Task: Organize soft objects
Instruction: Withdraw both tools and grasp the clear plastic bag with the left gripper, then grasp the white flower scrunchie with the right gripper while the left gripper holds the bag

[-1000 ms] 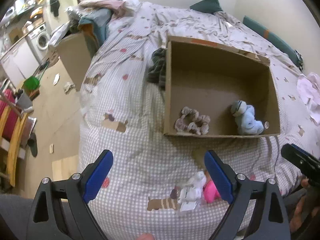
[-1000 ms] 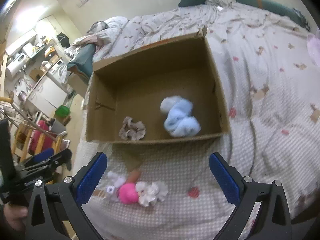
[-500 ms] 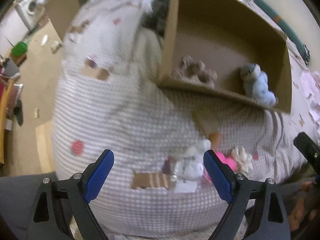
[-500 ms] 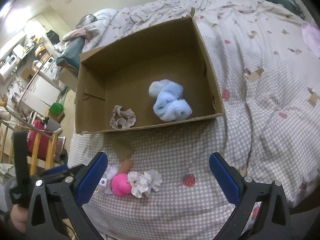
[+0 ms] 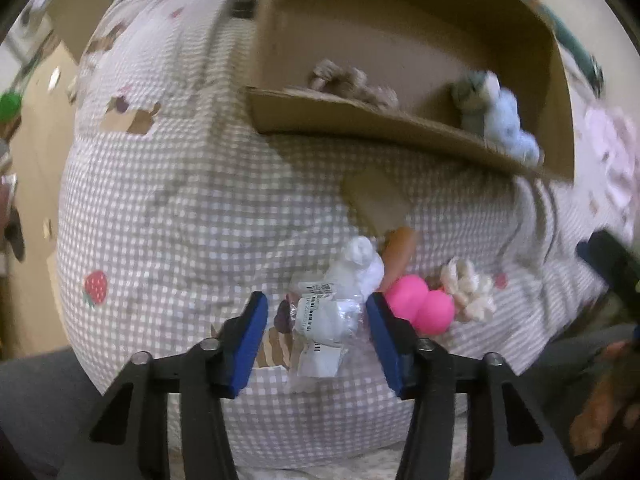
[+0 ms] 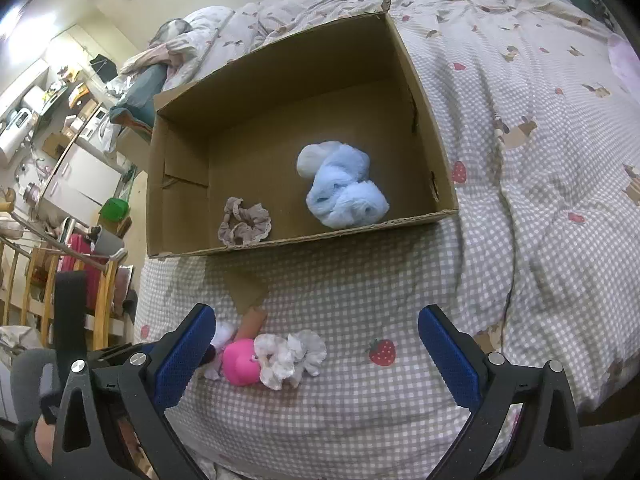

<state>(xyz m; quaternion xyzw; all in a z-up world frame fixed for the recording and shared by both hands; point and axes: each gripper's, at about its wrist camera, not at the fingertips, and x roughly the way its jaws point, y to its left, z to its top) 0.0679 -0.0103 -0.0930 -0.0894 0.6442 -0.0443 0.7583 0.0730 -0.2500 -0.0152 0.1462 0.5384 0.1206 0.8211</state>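
Note:
A cardboard box (image 6: pixel 420 80) lies open on the checked bedspread (image 6: pixel 400 280). In it are a light blue plush (image 6: pixel 344 188) and a beige scrunchie (image 6: pixel 244 220). On the bed in front lie a white soft item in a clear packet (image 5: pixel 328 316), a pink toy (image 5: pixel 420 304), a cream scrunchie (image 5: pixel 468 288) and an orange piece (image 5: pixel 400 248). My left gripper (image 5: pixel 316 320) is open, its blue pads on either side of the packet, not touching. My right gripper (image 6: pixel 316 352) is open above the bed, the pink toy (image 6: pixel 240 360) by its left pad.
The box (image 5: pixel 400 128) stands just beyond the loose items. The bed edge drops to the floor at left, where a green bin (image 6: pixel 114 210) and wooden furniture (image 6: pixel 36 276) stand. Piled clothes (image 6: pixel 160 60) lie at the bed's far left.
My left gripper has come down and forward to the white packet and its jaws have narrowed around it. My right gripper has shifted slightly; the box looks nearer.

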